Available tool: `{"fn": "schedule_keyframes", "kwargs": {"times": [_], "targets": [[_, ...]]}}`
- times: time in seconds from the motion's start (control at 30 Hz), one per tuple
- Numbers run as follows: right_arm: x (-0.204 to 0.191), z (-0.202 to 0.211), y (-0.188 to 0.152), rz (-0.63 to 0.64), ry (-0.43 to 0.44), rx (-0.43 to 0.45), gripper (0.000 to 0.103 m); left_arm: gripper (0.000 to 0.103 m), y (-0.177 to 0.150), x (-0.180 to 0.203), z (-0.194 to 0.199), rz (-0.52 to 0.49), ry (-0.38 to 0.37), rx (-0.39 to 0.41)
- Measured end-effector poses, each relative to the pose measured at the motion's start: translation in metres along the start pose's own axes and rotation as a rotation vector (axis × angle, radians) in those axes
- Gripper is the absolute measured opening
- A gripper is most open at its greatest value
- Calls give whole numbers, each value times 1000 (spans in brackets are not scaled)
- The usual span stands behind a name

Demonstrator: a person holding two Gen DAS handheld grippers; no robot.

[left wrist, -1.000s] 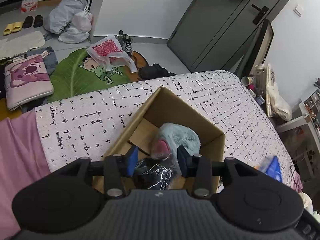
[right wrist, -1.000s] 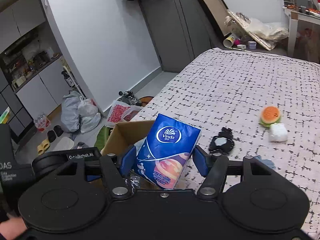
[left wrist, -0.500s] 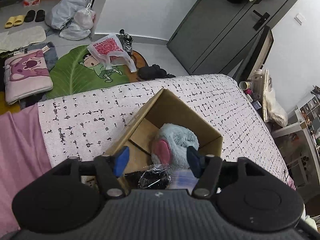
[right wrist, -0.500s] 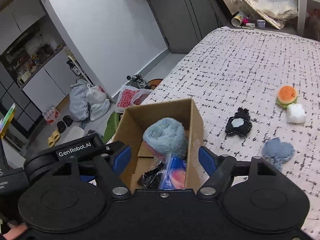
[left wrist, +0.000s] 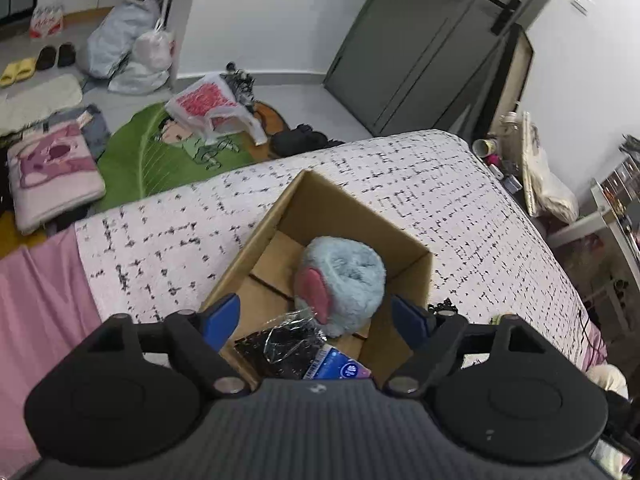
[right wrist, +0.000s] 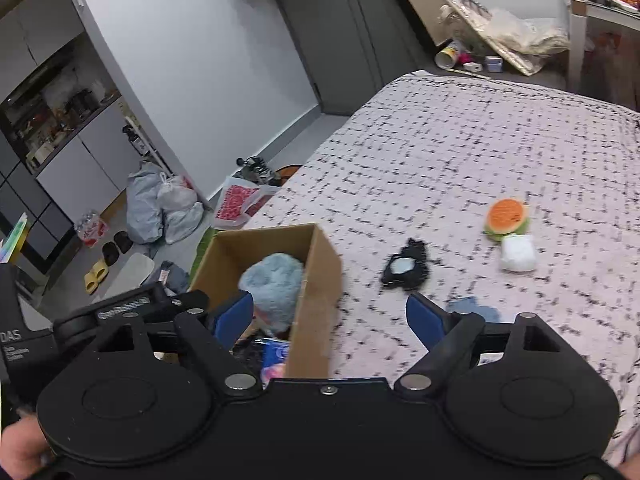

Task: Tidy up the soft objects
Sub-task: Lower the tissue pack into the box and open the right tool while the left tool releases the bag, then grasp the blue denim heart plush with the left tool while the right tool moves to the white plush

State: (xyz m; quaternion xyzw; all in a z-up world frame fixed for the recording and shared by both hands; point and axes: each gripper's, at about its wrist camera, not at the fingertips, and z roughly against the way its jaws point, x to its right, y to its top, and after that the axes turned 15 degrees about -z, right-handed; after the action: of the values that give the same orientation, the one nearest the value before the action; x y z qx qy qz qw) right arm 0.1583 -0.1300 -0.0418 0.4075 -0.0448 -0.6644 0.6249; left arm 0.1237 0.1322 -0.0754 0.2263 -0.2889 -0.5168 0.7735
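Note:
An open cardboard box (left wrist: 352, 208) (right wrist: 320, 280) stands on the patterned bed. Inside lie a fluffy light-blue plush (left wrist: 344, 276) (right wrist: 276, 284), a black item in clear wrap (left wrist: 280, 346) and a blue tissue pack (left wrist: 340, 368) (right wrist: 276, 352). My left gripper (left wrist: 320, 320) is open and empty above the box's near end. My right gripper (right wrist: 330, 320) is open and empty over the box's right wall. On the bed to the right lie a black-and-white soft item (right wrist: 406, 268), a blue heart-shaped piece (right wrist: 476, 308), an orange burger plush (right wrist: 506, 216) and a white soft block (right wrist: 518, 252).
The bed edge (left wrist: 168, 200) drops to a floor with a green mat (left wrist: 152, 156), plastic bags (left wrist: 128, 48), a pink cushion (left wrist: 52, 172) and shoes. A pink sheet (left wrist: 40, 288) lies at the left. A grey wardrobe (left wrist: 420, 40) and clutter stand beyond the bed.
My right gripper opened and let the blue tissue pack drop into the box, then swung right toward the bed. My left gripper opened off the wrapped black item and drew back.

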Motion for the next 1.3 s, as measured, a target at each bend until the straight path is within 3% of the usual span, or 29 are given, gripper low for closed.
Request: {"fn": "schedule_keyframes", "kwargs": {"times": [0.4, 0.67, 0.77, 0.93, 1.3], "targets": [[36, 28, 36, 12, -5, 35, 96, 88, 7, 36, 20, -70, 7, 41], [65, 37, 56, 1, 14, 48, 103, 102, 12, 67, 30, -102, -14, 65], [85, 37, 58, -37, 45, 56, 103, 102, 13, 81, 30, -128, -7, 59], [124, 25, 62, -149, 67, 33, 103, 102, 13, 105, 24, -181, -5, 43], [161, 11, 71, -215, 73, 3, 102, 102, 3, 145, -9, -214, -17, -4]]}}
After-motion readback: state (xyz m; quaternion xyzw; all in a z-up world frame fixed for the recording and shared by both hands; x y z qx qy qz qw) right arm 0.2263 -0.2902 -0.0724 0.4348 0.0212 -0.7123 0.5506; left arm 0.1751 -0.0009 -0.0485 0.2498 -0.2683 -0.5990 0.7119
